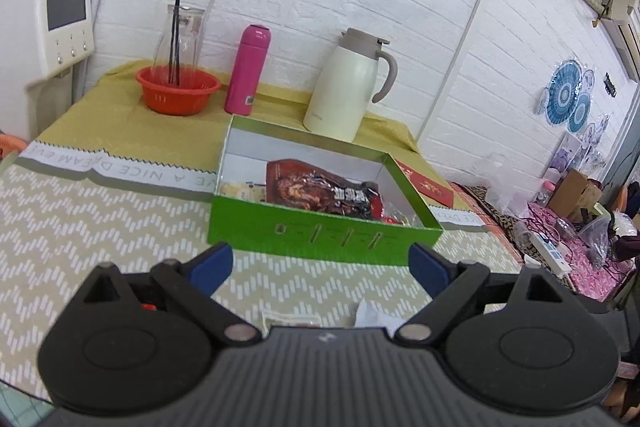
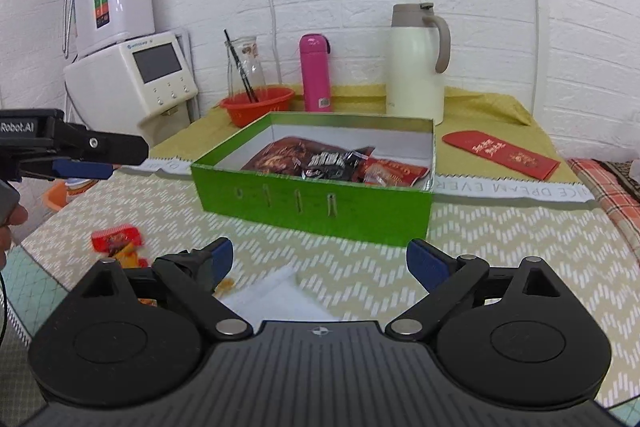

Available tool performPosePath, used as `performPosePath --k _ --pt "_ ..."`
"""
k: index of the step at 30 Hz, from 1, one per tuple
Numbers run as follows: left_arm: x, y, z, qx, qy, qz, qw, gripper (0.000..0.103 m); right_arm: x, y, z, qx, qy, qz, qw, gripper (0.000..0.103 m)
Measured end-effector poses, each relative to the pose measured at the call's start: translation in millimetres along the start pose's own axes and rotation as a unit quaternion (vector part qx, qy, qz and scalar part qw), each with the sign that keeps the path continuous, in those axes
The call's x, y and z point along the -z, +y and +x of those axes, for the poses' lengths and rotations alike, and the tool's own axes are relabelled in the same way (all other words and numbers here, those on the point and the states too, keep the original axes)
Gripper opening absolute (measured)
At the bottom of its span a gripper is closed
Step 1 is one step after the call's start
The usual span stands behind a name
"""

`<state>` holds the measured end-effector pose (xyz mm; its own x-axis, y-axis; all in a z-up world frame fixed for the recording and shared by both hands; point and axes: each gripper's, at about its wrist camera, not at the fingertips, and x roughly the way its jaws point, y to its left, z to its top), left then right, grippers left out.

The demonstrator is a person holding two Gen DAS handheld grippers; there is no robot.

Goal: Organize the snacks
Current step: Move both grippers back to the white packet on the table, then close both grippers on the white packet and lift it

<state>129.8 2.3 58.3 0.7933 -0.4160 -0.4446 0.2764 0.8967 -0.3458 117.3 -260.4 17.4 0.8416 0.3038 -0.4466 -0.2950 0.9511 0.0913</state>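
Bench (image 2: 500, 227) carried the green box (image 2: 312, 207) mid-surface, large dark-red snack bag (image 2: 288, 155) and smaller packets (image 2: 396, 173) already inside. My left tongs (image 1: 320, 263) and right tongs (image 2: 320, 259) both hung spread wide, nothing between them, just short of the box front. One red snack packet (image 2: 116, 239) lay loose on the bench, left of my right tongs.

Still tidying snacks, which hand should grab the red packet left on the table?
Probably right: the red packet lies just ahead of its open fingers, slightly left. The left view doesn't show it.
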Motion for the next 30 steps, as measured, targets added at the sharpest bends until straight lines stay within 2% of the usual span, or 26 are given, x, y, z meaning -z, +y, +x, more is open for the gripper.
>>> performPosePath --k 3,5,10,13,16,18,20,26,28,30 --pt "21.9 9.0 -13.4 0.030 0.011 -0.031 0.9990 0.090 14.7 5.1 5.1 -0.005 0.022 -0.006 1.000 0.103" --pt "37.6 13.5 -19.9 0.035 0.023 -0.045 0.9981 0.090 21.7 8.3 11.3 -0.003 0.039 -0.003 0.999 0.103" --pt "74.6 18.4 -34.3 0.014 0.057 -0.019 0.9981 0.090 21.9 16.4 33.6 -0.006 0.051 -0.010 0.999 0.103" --pt "84.0 26.7 -43.5 0.010 0.065 -0.026 0.9975 0.090 18.1 19.8 51.7 -0.016 0.053 -0.005 0.998 0.103" --pt "87.7 32.4 -50.3 0.009 0.066 -0.036 0.9971 0.090 24.5 20.3 62.5 -0.029 0.073 -0.005 0.997 0.103" --pt "88.9 33.8 -50.4 0.012 0.072 -0.035 0.9968 0.090 32.0 24.2 51.2 -0.034 0.059 -0.030 0.997 0.103" --pt "90.0 31.9 -45.3 0.018 0.082 -0.036 0.9959 0.090 37.4 26.0 36.7 -0.061 0.058 -0.048 0.995 0.098" --pt "96.2 10.2 -26.1 0.065 0.105 -0.023 0.9920 0.090 62.4 43.9 -11.9 -0.100 0.053 -0.121 0.986 0.099" --pt "97.6 2.1 -18.4 0.078 0.113 -0.018 0.9904 0.090 65.6 45.8 -24.1 -0.093 0.047 -0.119 0.987 0.103" --pt "98.4 -3.9 -9.6 0.086 0.121 -0.013 0.9889 0.090 68.5 44.0 -36.1 -0.072 0.027 -0.101 0.992 0.103"
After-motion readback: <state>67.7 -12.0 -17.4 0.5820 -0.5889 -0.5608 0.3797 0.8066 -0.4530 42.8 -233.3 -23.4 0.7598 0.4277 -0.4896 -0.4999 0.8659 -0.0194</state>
